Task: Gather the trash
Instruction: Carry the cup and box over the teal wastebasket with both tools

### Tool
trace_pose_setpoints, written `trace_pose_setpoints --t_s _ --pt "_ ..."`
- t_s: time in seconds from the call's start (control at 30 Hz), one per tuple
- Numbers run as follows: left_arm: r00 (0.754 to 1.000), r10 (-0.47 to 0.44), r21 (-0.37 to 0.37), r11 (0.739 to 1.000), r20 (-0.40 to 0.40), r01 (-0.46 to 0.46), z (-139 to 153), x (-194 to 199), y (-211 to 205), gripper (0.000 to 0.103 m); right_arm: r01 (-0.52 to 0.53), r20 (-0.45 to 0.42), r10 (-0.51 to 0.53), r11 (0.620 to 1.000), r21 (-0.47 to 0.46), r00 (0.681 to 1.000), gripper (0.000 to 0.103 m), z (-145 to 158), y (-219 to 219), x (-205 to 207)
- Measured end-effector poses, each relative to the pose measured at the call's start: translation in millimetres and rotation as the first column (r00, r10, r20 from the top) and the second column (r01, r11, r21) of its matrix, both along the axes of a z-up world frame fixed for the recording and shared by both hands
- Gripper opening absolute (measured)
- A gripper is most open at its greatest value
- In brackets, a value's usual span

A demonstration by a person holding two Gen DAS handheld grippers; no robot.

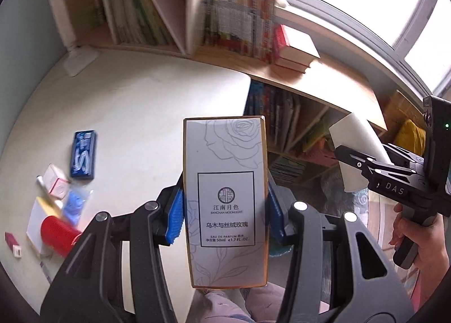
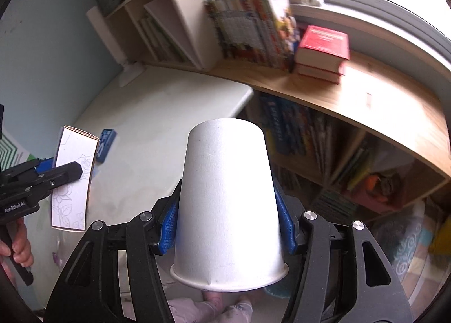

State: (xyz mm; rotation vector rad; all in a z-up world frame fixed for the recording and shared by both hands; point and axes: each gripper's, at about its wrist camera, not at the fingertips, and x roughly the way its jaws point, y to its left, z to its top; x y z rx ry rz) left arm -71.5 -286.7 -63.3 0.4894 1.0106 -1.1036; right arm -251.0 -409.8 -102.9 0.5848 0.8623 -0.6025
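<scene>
My left gripper [image 1: 224,210] is shut on a tall white perfume box [image 1: 225,196] with a rose drawing and gold edges, held in the air above the desk's near edge. It also shows in the right wrist view [image 2: 73,179]. My right gripper [image 2: 227,220] is shut on a white paper cup [image 2: 228,210], held upside down, rim toward me. The cup also shows in the left wrist view [image 1: 356,151], to the right of the box. More trash lies on the desk's left: a red cup [image 1: 56,234], a blue box [image 1: 83,155], a small pink box [image 1: 57,182].
The pale desk [image 1: 141,114] meets a wooden shelf [image 1: 324,83] with books [image 1: 239,21] and a red book stack [image 1: 294,48]. Lower bookshelves [image 2: 338,153] stand to the right under the window. A white notepad [image 1: 35,224] lies by the red cup.
</scene>
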Motion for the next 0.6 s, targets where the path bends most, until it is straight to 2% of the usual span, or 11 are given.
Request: trace_pose_setpoints --t_s 0.17,0.3,0.47,0.6 --pt "0.989 -0.151 0.036 0.988 -0.011 0.151 -17 -48 -42 0.046 0.141 -0.03 -0.141 0.99 0.029 0.99 0.058 -13 -6 -65" --pt "0.968 -0.249 0.07 0.966 -0.023 0.25 -37 -88 -70 0.046 0.234 -0.061 -0.23 0.97 0.066 0.971 0.058 -32 -6 -108" --pt "0.938 -0.344 0.132 0.928 -0.048 0.348 -73 -129 -93 0.046 0.321 -0.103 -0.308 0.937 0.139 0.946 0.058 -68 -4 -151" --pt "0.908 -0.412 0.202 0.886 -0.073 0.418 -113 -157 -108 0.046 0.38 -0.135 -0.357 0.896 0.229 0.924 0.058 -111 0 -175"
